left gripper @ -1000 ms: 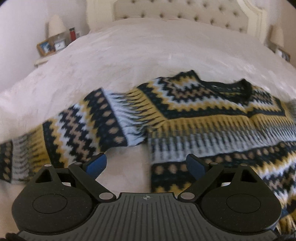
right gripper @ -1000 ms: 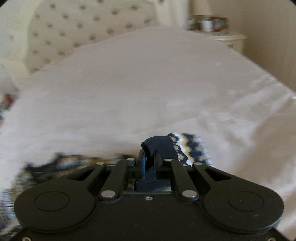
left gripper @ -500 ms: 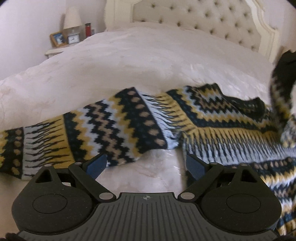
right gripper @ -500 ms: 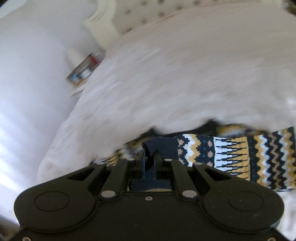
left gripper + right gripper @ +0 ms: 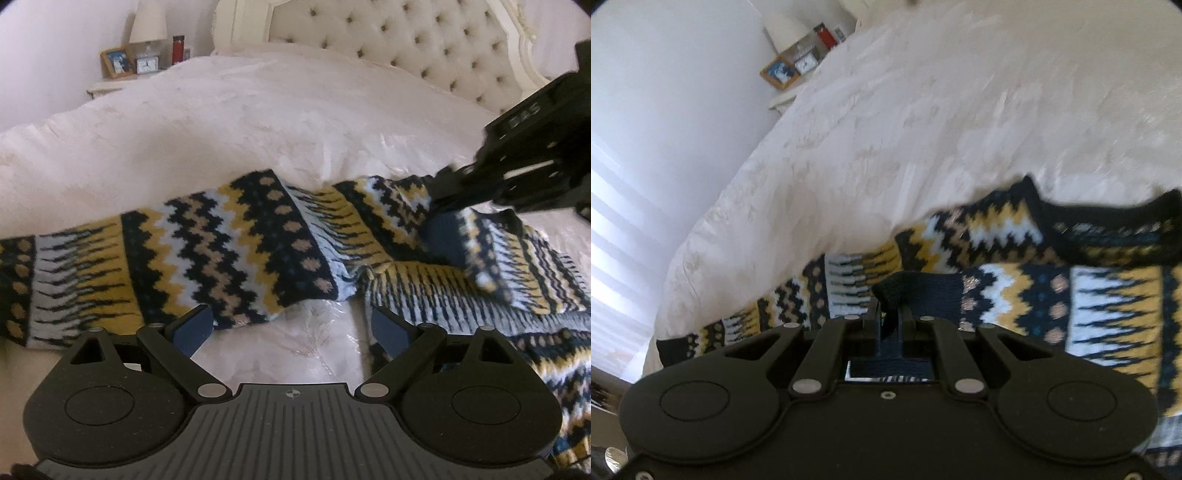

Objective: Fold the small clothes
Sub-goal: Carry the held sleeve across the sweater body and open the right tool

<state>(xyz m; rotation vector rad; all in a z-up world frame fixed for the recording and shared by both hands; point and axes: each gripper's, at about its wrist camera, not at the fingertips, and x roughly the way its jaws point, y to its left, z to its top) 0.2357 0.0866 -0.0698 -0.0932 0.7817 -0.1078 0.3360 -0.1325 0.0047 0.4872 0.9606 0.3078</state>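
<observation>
A patterned knit sweater in navy, yellow, white and tan lies on a white bed. Its left sleeve stretches out flat to the left. My left gripper is open and empty, hovering low over the bare bedspread between that sleeve and the body. My right gripper is shut on the navy cuff of the other sleeve, held over the sweater's chest near the collar. It also shows in the left wrist view with the folded sleeve hanging under it.
A tufted cream headboard stands at the far end. A nightstand at the far left holds a lamp, a photo frame, a clock and a red bottle. The bed's left edge drops off beside a bright wall.
My right gripper has carried the sleeve cuff leftward across onto the sweater's body. My left gripper has shifted left along the sleeve and stayed open.
</observation>
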